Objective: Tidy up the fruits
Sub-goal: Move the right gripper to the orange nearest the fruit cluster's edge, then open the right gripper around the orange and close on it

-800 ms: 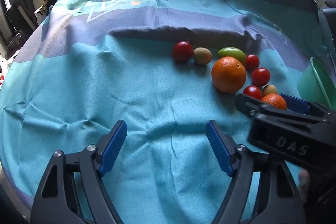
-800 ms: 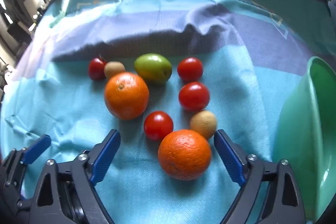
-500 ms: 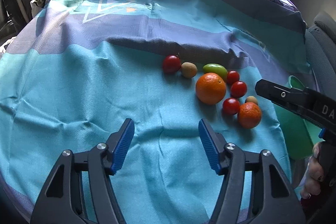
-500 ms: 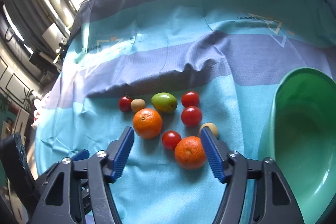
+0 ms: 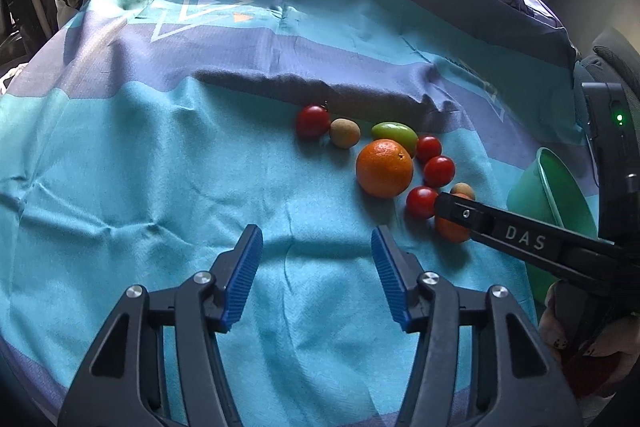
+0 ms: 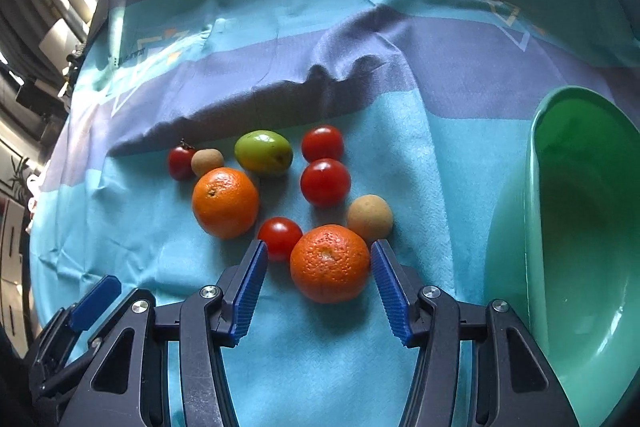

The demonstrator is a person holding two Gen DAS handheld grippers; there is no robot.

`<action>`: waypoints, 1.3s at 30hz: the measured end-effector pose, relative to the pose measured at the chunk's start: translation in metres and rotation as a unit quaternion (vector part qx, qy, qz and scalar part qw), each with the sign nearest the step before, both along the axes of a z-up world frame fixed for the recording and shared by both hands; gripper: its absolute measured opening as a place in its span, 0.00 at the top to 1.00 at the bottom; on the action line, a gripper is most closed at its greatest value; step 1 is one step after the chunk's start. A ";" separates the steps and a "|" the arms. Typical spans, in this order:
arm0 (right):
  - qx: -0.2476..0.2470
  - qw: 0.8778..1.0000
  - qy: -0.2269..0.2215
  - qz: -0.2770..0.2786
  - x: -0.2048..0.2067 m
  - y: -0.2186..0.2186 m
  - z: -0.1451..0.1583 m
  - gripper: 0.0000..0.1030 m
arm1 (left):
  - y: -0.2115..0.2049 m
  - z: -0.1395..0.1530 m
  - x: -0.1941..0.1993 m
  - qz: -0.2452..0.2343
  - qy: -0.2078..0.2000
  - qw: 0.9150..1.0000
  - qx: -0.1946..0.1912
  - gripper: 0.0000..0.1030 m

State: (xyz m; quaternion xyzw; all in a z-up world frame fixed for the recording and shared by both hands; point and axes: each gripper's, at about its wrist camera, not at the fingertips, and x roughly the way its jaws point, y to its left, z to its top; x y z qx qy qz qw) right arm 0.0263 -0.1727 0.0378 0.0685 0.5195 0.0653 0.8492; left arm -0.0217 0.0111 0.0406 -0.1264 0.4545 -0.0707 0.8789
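Note:
On the teal cloth lie two oranges, a green fruit, two brown round fruits and several red tomatoes. The near orange sits between the blue pads of my right gripper, which is open; a gap shows at the left pad. The larger orange lies further left. In the left wrist view, my left gripper is open over bare cloth, short of the larger orange. A right gripper finger covers part of the near orange.
A green plastic bowl stands tilted at the right, close to the fruits, also seen as bowl. A ridge of folded cloth runs behind the fruits. A hand holds the right gripper at the lower right.
The right gripper drew back and up from the fruits, then came down again around the near orange. Both grippers' jaws stand narrower than at first.

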 end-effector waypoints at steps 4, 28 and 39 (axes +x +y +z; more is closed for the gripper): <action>0.003 1.000 0.001 0.004 0.001 0.000 -0.004 0.49 | -0.002 0.011 -0.003 0.002 0.003 1.000 0.003 0.46; 0.090 0.987 0.037 0.125 -0.028 0.011 -0.004 0.56 | -0.022 0.102 -0.018 0.030 -0.029 0.997 0.061 0.39; 0.095 0.990 0.020 0.100 -0.031 -0.005 0.001 0.50 | -0.005 0.081 -0.006 0.034 -0.020 0.998 0.043 0.39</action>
